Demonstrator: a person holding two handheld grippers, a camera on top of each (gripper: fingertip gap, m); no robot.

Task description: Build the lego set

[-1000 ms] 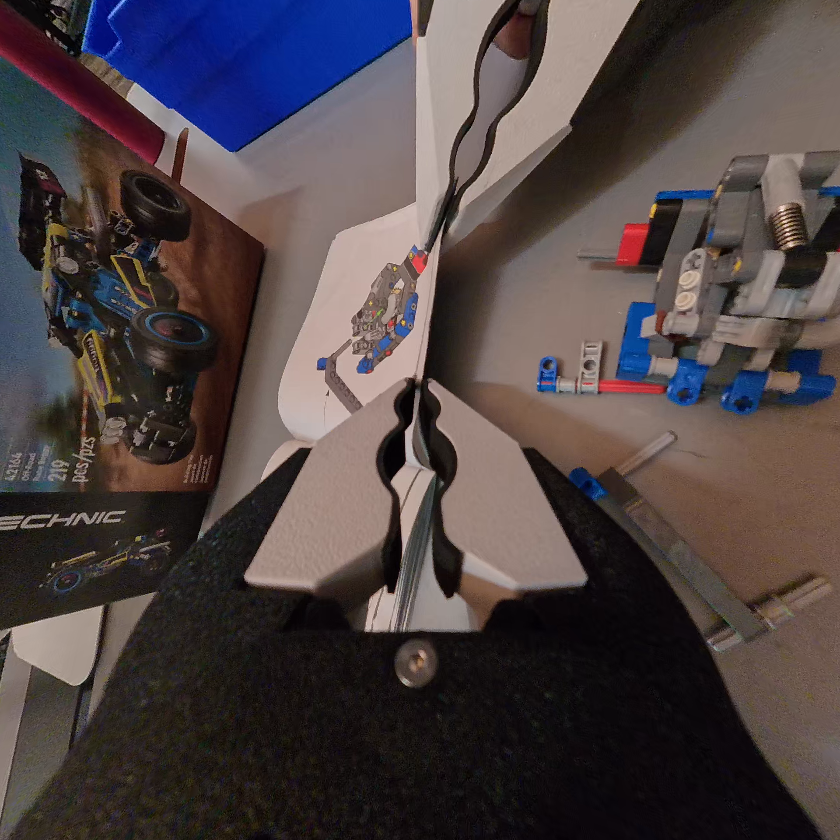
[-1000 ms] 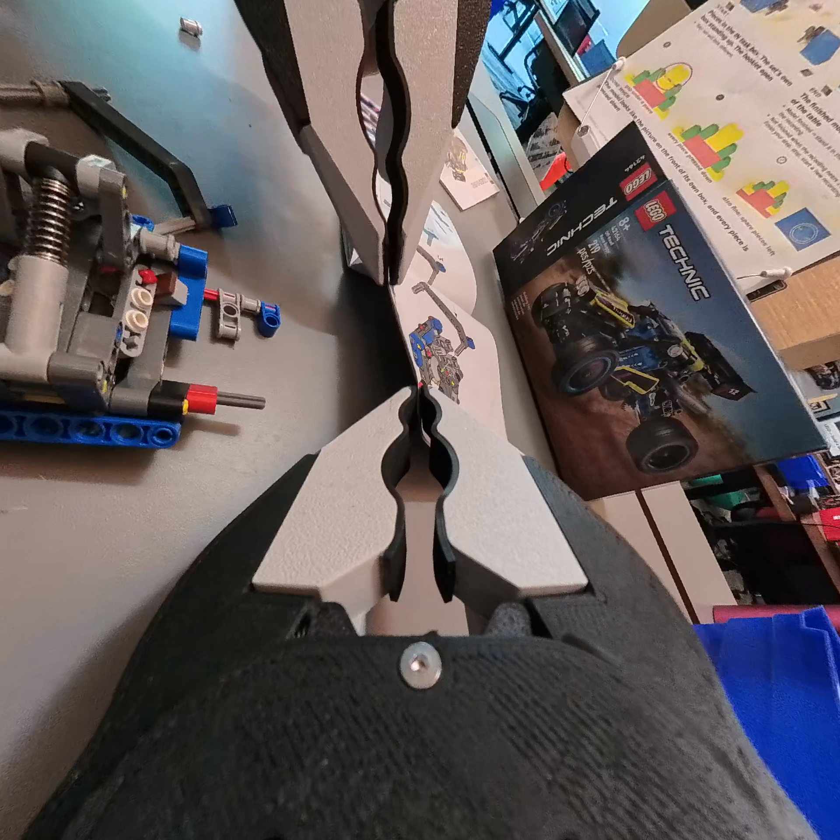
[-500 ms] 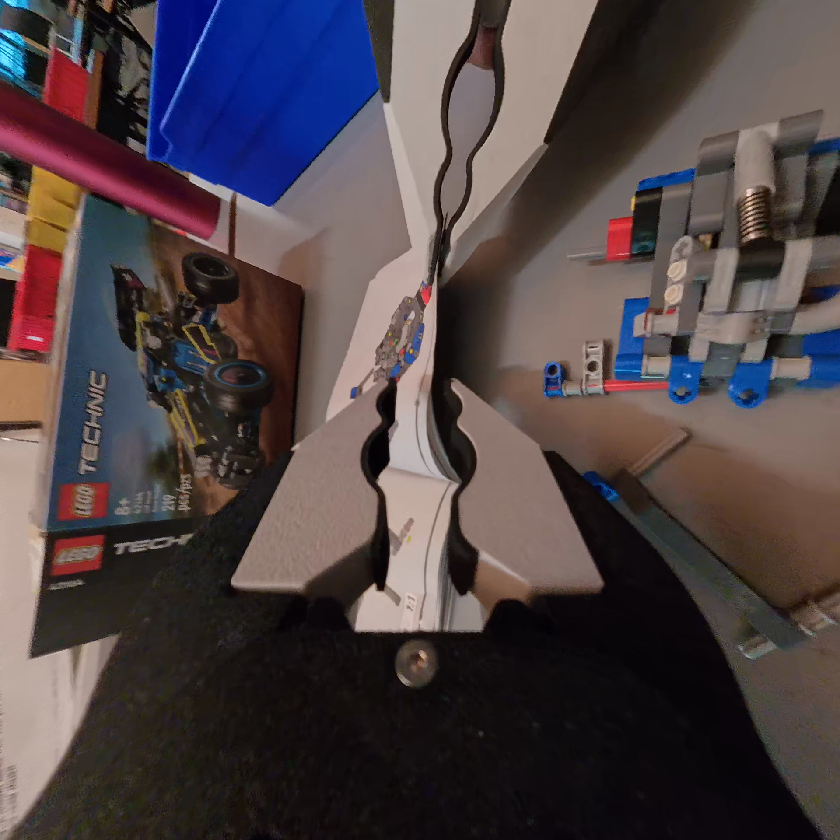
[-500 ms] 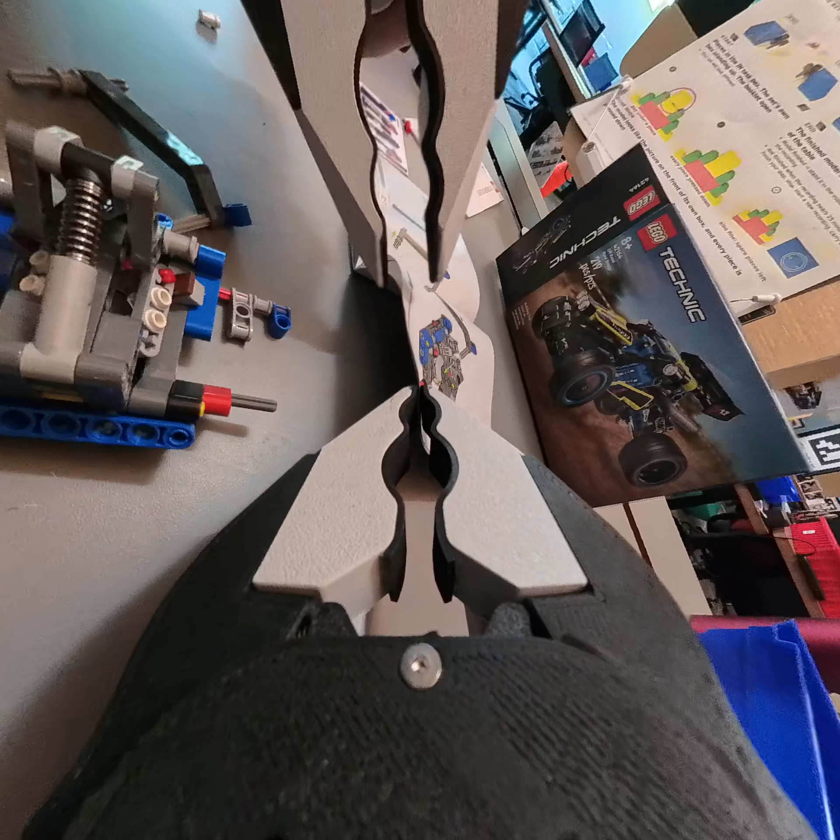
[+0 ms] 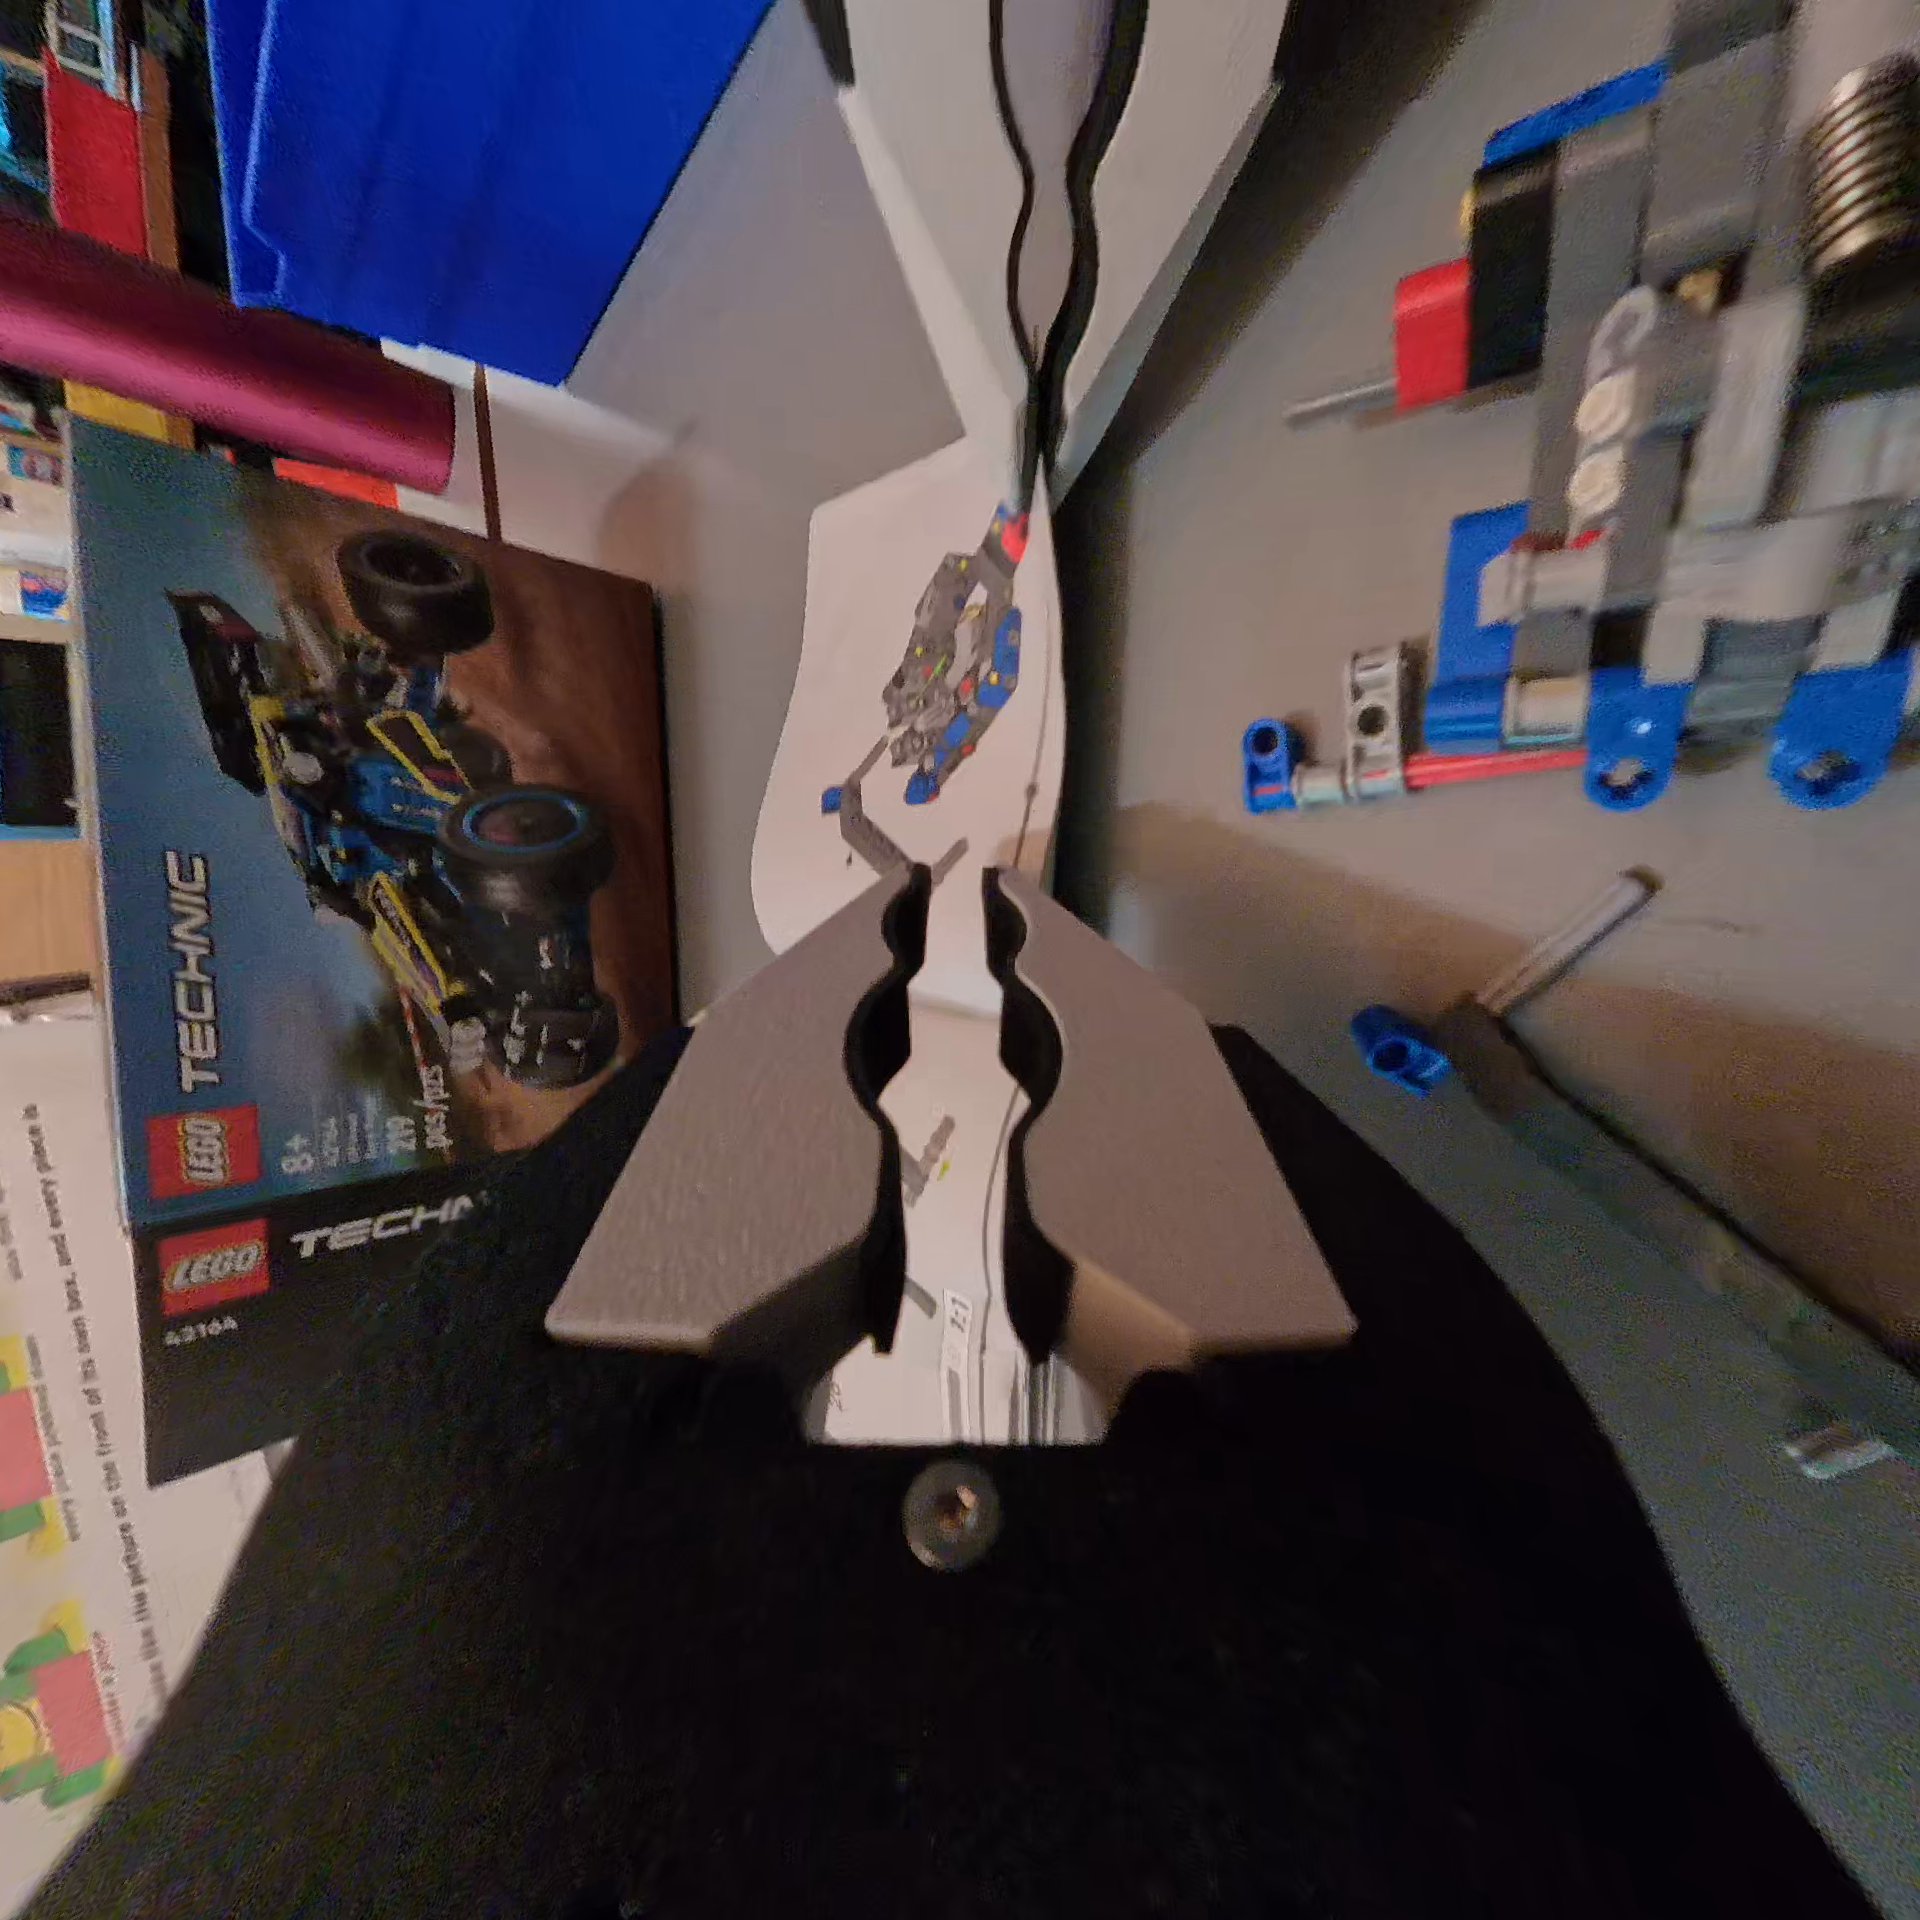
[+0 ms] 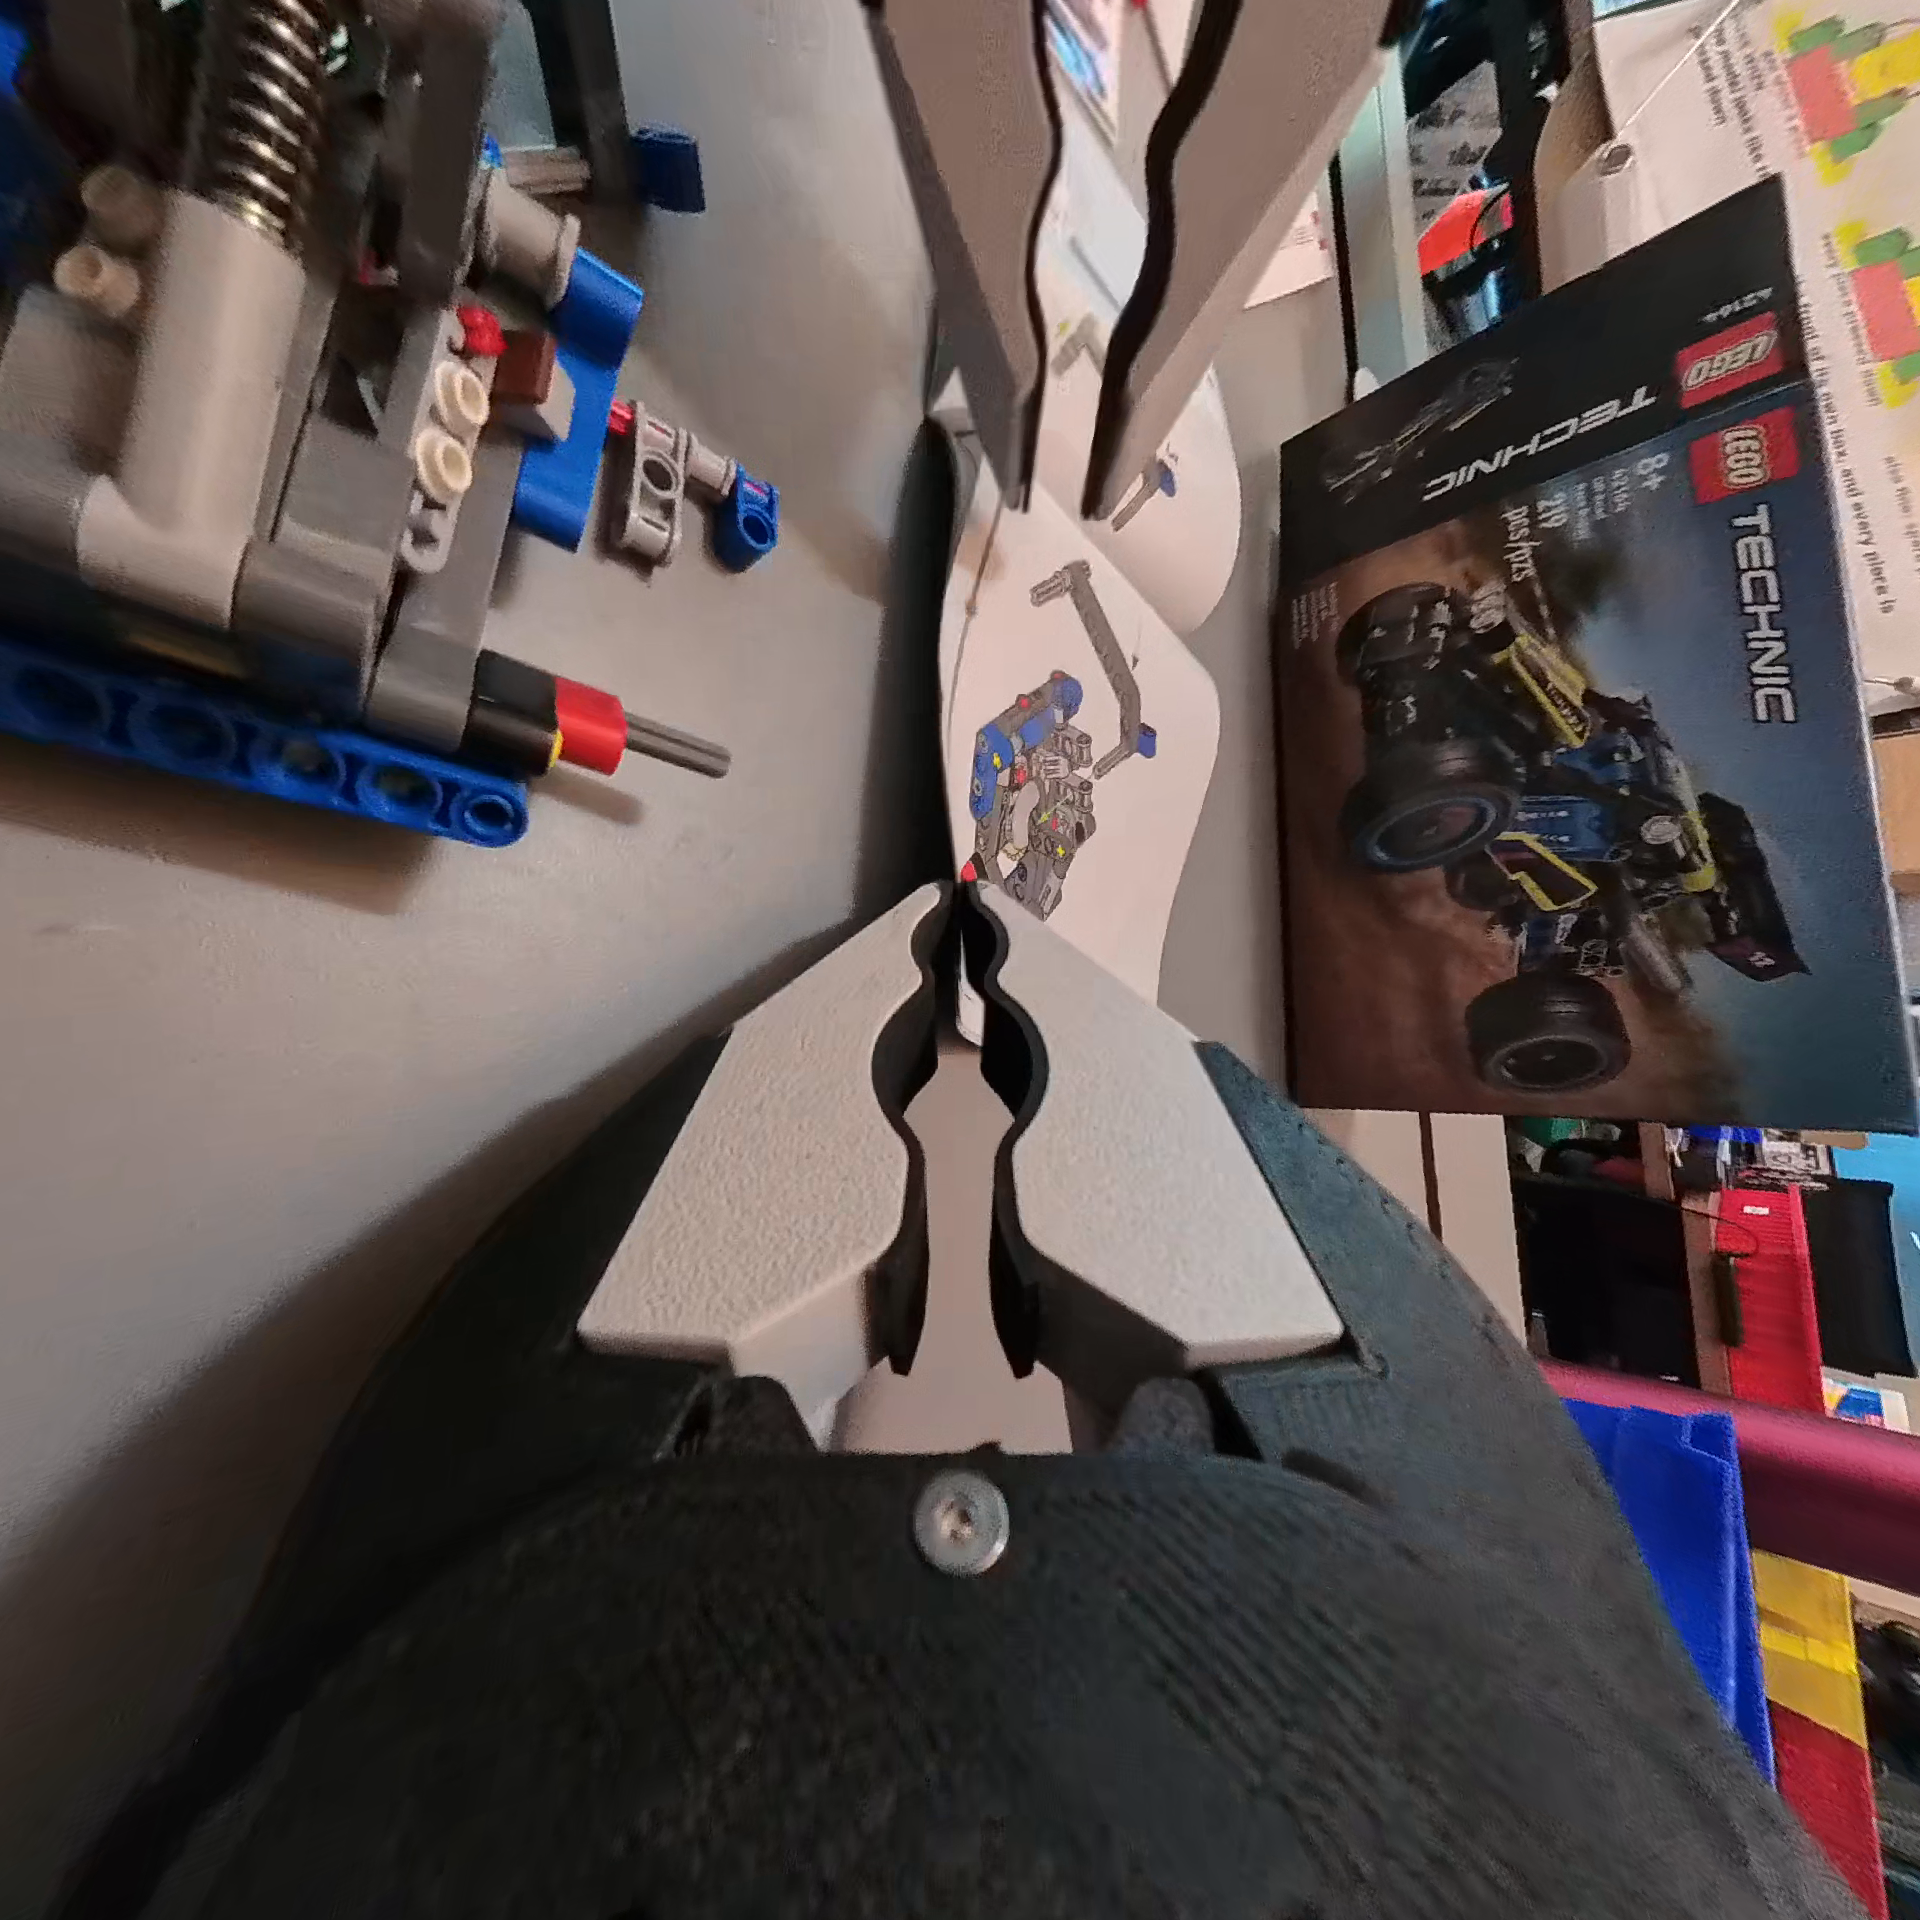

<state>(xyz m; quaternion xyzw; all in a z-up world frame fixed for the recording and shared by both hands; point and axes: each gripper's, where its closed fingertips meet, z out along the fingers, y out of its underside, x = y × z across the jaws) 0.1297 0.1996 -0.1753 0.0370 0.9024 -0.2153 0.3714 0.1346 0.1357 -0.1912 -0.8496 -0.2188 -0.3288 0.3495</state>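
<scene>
The instruction booklet (image 5: 914, 675) stands open on edge on the grey table, one white page with a model drawing facing the box. My right gripper (image 6: 956, 894) is shut on the edge of that page (image 6: 1060, 790); it shows at the top of the left wrist view (image 5: 1029, 488). My left gripper (image 5: 954, 878) is open around the booklet's other end, its jaws apart and not touching the paper; it shows in the right wrist view (image 6: 1060, 504). The partly built grey and blue model (image 5: 1714, 520) with a spring lies on the table (image 6: 260, 416).
The set's box (image 5: 364, 831) stands beside the booklet (image 6: 1558, 727). A small grey and blue connector on a red axle (image 5: 1351, 738) lies by the model (image 6: 686, 488). A long grey beam with a blue pin (image 5: 1455, 1049) lies nearer. A blue bin (image 5: 468, 156) sits behind. My right fingertips sit around 7 centimeters from my left ones.
My left gripper has opened and let go of the booklet pages it was pinching. My right gripper stays shut on the page. Both views have shifted closer to the model.
</scene>
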